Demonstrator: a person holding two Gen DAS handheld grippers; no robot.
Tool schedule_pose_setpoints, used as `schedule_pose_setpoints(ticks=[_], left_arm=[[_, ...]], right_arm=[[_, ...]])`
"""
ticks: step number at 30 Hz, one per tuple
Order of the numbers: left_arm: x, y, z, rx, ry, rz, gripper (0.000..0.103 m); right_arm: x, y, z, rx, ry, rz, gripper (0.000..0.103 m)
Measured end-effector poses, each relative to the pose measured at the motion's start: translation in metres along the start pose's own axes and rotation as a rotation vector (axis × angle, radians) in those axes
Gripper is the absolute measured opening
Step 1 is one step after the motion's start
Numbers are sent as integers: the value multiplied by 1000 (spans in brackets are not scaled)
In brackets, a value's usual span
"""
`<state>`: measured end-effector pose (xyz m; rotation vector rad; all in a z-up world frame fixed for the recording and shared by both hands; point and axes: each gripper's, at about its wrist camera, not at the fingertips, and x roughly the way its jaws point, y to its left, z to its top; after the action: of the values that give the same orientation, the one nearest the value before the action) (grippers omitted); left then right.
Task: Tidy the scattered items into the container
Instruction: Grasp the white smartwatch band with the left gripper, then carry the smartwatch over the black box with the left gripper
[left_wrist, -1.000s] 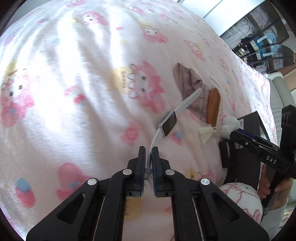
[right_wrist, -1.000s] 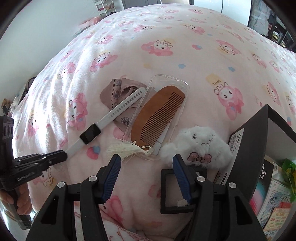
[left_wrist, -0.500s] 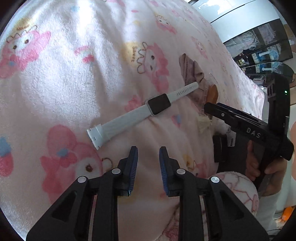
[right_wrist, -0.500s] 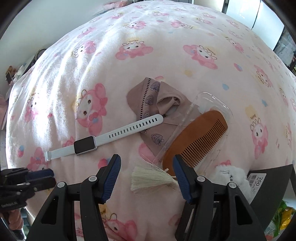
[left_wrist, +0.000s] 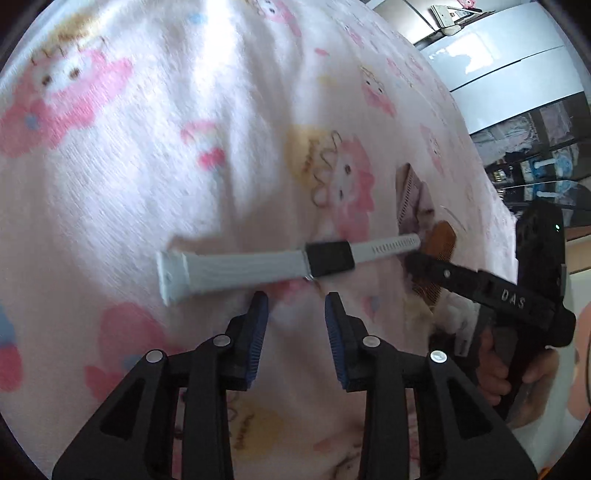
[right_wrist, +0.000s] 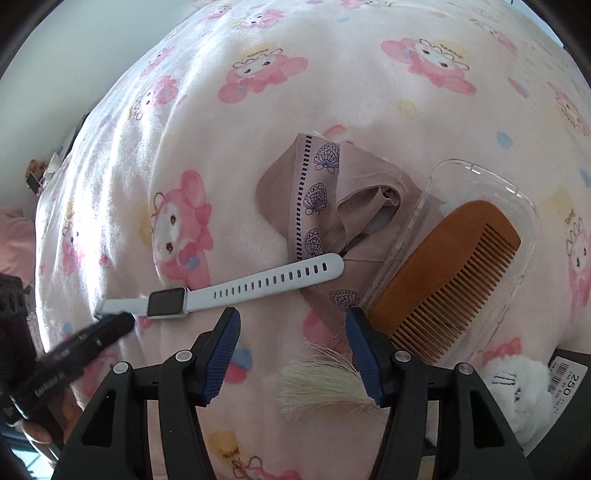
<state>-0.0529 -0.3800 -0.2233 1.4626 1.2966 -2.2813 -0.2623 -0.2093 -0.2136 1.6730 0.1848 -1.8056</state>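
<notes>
A white-strapped smartwatch (left_wrist: 277, 264) lies flat on the pink cartoon-print blanket (left_wrist: 184, 147), just beyond my left gripper (left_wrist: 295, 306). Its jaws are opening and nothing is between them. In the right wrist view the watch (right_wrist: 229, 291) stretches leftward from a taupe patterned cloth (right_wrist: 332, 206). My right gripper (right_wrist: 291, 321) hovers just below the strap, its jaws opening over bare blanket. A wooden comb (right_wrist: 443, 273) with a cream tassel (right_wrist: 325, 380) rests on a clear case (right_wrist: 498, 206) beside the right finger. The left gripper's tip (right_wrist: 118, 325) sits at the watch's left end.
A white plush toy (right_wrist: 517, 391) lies at the lower right against a black box (right_wrist: 569, 369) with a barcode label. A hand (left_wrist: 495, 365) holds the right gripper's handle at the right of the left wrist view. Glass doors and shelves stand beyond the bed.
My left gripper has let go of the watch strap, and the watch now lies flat on the blanket. The right gripper has swung left from the plush and box toward the watch and comb.
</notes>
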Motion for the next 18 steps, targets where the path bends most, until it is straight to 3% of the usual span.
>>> schedule_pose_setpoints(ticks=[3, 5, 7, 10, 14, 15, 17, 18], left_arm=[[-2, 11, -2, -73, -46, -32, 32], [-13, 21, -2, -151, -109, -48, 32], [-25, 24, 1, -157, -169, 4, 32], [-25, 21, 7, -120, -186, 56, 32], [-15, 25, 17, -119, -174, 79, 32], [-16, 29, 18, -135, -176, 70, 32], [-24, 34, 20, -145, -208, 71, 28], [-25, 31, 20, -123, -232, 129, 6]], right_arm=[[0, -7, 4, 51, 14, 52, 64], [1, -4, 6, 47, 33, 152, 64], [5, -1, 6, 55, 50, 198, 64], [21, -1, 9, 74, 65, 134, 63], [30, -1, 19, 97, 55, 142, 62], [27, 1, 22, 86, 27, 154, 58], [23, 1, 24, 89, -1, 161, 36], [22, 0, 23, 90, -8, 146, 23]])
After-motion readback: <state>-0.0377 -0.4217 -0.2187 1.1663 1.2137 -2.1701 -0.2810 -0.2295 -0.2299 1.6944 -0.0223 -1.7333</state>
